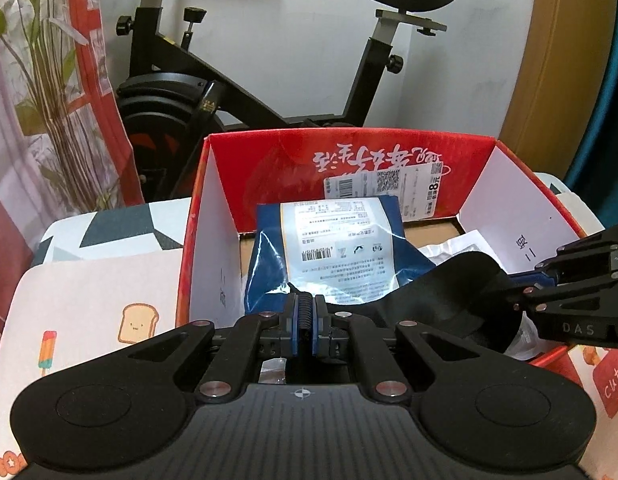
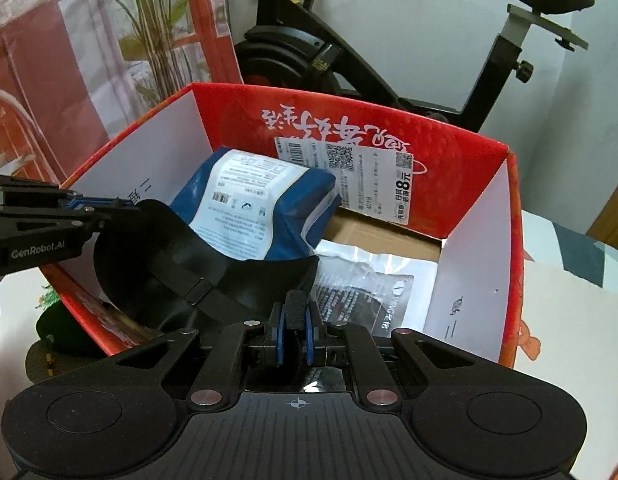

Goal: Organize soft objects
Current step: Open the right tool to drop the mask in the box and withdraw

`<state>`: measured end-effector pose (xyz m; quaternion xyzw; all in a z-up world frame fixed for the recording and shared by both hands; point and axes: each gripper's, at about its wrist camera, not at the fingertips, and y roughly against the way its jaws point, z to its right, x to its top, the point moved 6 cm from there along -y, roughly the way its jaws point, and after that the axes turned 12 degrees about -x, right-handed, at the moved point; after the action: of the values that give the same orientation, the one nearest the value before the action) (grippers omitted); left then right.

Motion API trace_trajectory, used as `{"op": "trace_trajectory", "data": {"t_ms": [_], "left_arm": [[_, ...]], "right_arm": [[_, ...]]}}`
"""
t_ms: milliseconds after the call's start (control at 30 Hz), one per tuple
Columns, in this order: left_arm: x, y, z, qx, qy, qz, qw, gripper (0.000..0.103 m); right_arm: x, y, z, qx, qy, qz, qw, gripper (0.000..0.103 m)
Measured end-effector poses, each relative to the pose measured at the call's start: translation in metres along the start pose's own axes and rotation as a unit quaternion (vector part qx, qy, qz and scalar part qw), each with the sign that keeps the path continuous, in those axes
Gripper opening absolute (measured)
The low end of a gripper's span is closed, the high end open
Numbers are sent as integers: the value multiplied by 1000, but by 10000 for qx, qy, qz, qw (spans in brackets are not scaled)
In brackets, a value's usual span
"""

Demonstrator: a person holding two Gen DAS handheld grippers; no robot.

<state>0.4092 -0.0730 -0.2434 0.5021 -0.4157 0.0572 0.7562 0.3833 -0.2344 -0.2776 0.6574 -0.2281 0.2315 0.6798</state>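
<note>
A black soft cap-like item with a strap [image 1: 461,292] [image 2: 169,264] hangs stretched between both grippers, low inside the open red cardboard box [image 1: 349,136] [image 2: 349,100]. My left gripper [image 1: 305,316] is shut on a ribbed black edge of the item. My right gripper [image 2: 295,320] is shut on the opposite edge. Each gripper also shows from the side in the other view: the right gripper [image 1: 513,296] and the left gripper [image 2: 121,204]. In the box, a blue plastic package with a white label [image 1: 337,240] [image 2: 253,208] leans on the far wall, beside a clear bag [image 2: 373,288].
The box stands on a table covered by a cartoon-print cloth [image 1: 89,300]. A black exercise bike [image 1: 213,92] stands behind the box and a plant [image 1: 41,60] at the left. A dark green object [image 2: 57,328] lies outside the box's left wall.
</note>
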Motion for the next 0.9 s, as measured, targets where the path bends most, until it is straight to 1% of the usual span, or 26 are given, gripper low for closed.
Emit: {"op": "trace_trajectory", "data": {"t_ms": [67, 167, 233, 300, 400, 467, 567, 733, 800, 867, 900], "left_arm": [[0, 0, -1, -3, -5, -28, 10000, 9], [2, 2, -1, -79, -24, -10, 10000, 16], [4, 7, -3, -159, 108, 88, 9998, 23], [7, 12, -5, -265, 266, 191, 9991, 25], [12, 20, -5, -210, 282, 362, 9987, 29], [16, 26, -6, -148, 317, 499, 9981, 36], [21, 32, -8, -98, 377, 641, 9972, 36], [19, 31, -5, -46, 260, 591, 9979, 37], [18, 31, -2, -36, 214, 583, 9981, 44], [17, 34, 0, -24, 169, 603, 9980, 55], [17, 35, 1, -18, 137, 618, 9980, 57]], "right_arm": [[-1, 0, 1, 1, -39, -49, 10000, 9], [-3, -1, 3, -35, -34, -107, 9999, 10], [-4, -2, 5, -44, -76, -130, 9999, 10], [-5, -1, 7, -48, -109, -144, 9998, 10], [-6, -1, 8, -14, -194, -184, 9996, 10], [-7, -1, 7, 35, -269, -207, 9994, 10], [-7, -1, 5, 120, -400, -243, 9988, 10], [-6, -2, 1, 75, -425, -245, 9988, 10], [-6, 0, 3, 13, -417, -235, 9989, 12], [-6, 2, 5, -114, -375, -199, 9990, 16], [-6, 4, 6, -163, -344, -165, 9991, 19]]}}
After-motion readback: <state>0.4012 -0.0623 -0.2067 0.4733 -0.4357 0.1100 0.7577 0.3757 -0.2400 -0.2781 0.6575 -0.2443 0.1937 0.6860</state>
